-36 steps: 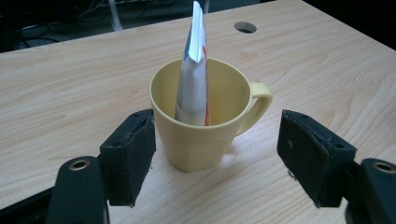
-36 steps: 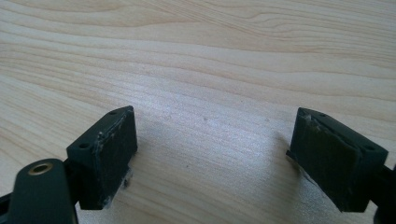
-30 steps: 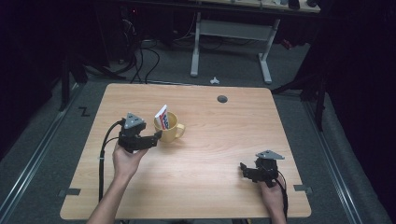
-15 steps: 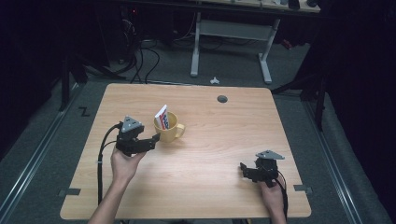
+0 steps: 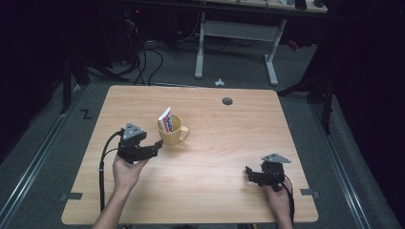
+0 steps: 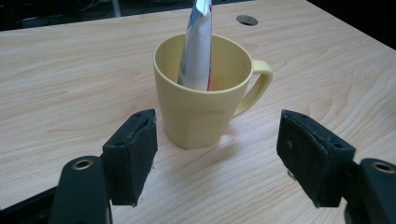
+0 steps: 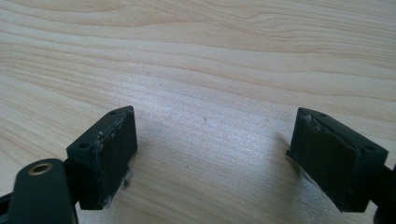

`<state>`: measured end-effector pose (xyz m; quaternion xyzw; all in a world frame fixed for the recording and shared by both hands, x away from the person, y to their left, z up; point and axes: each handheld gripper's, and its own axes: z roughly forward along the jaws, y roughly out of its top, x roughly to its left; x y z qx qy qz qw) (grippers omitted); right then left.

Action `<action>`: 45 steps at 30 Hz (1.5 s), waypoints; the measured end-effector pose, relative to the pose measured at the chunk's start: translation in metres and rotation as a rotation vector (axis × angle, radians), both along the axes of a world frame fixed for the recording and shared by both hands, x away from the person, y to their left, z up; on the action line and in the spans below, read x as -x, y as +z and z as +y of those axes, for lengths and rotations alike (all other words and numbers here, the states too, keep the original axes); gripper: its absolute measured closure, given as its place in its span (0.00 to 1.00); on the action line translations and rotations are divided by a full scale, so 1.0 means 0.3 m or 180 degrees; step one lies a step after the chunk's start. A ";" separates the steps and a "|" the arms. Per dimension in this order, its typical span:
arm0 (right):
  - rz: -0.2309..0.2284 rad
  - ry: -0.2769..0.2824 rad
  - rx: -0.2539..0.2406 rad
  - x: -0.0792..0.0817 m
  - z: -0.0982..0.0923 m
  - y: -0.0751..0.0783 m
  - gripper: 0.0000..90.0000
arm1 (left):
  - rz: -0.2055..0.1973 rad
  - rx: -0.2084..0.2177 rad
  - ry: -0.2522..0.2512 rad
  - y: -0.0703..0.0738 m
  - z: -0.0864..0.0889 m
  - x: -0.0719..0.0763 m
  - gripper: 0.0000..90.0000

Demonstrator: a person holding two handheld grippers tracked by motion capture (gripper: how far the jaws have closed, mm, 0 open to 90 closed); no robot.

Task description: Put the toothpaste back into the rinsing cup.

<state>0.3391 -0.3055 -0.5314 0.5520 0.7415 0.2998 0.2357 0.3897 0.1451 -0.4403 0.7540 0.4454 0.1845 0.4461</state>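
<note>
1. Since the earlier frames the left gripper has drawn back a little from the yellow mug, toward the person's side of the table; the right gripper has kept its spot near the right front corner.
2. The mug stands upright just ahead of the left gripper's jaws, apart from both pads, its handle turned toward the right-hand jaw in the left gripper view.
3. A toothpaste tube stands in the mug, leaning on the far rim and poking well above it.
4. The left gripper's jaws are spread wide with nothing between them; the mug's body sits ahead of the gap, not inside it.
5. The right gripper's jaws are also spread, over bare wood, well apart from the mug.
6. The step in hand looks like an approach to the mug. To do it well, I judge the left gripper should move straight forward, keep the jaws wide until both pads flank the body, stay clear of the handle, and avoid nudging the tube.
</note>
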 end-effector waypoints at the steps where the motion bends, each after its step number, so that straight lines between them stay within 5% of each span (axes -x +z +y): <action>1: -0.0002 -0.0001 0.0001 0.000 0.000 0.000 0.16 | 0.0003 0.0000 0.0000 -0.001 0.001 0.001 0.33; 45: 0.0001 -0.0001 0.0001 0.000 0.000 0.000 0.16 | 0.0077 0.0028 0.0098 -0.063 0.032 0.040 0.33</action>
